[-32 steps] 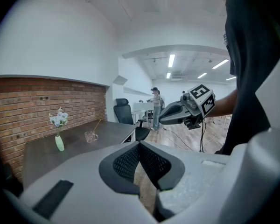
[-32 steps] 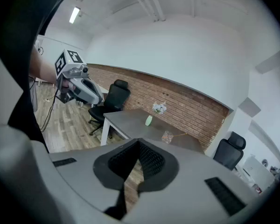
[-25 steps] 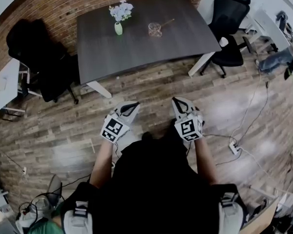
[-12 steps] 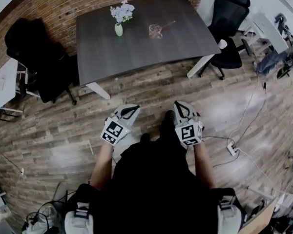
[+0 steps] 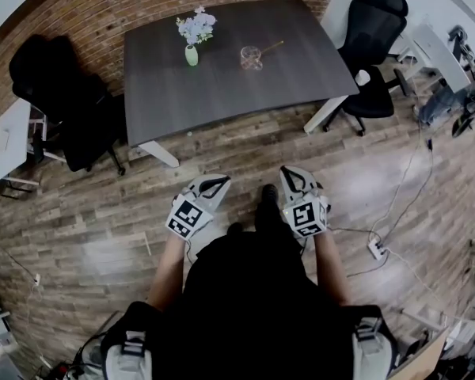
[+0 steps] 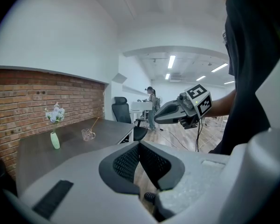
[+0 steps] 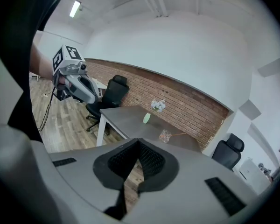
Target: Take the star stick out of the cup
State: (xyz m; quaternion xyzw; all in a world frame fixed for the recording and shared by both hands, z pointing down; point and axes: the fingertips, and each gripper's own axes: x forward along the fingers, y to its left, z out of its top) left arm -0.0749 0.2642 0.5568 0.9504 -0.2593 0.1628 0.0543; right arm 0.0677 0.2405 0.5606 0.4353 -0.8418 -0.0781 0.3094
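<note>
Nothing done: star stick [image 5: 271,47] remained in cup [image 5: 251,55] on far table [image 5: 222,93]; left gripper [image 5: 212,184], right gripper [image 5: 294,176] closed, empty, well short.

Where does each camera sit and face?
Head view: on the person's head, looking steeply down at floor and table; torso, left gripper and right gripper show.
Left gripper view: on that gripper, facing the table past its shut jaws; right gripper shows.
Right gripper view: on that gripper, facing the table past shut jaws; left gripper shows.
All three share the table and cup.
</note>
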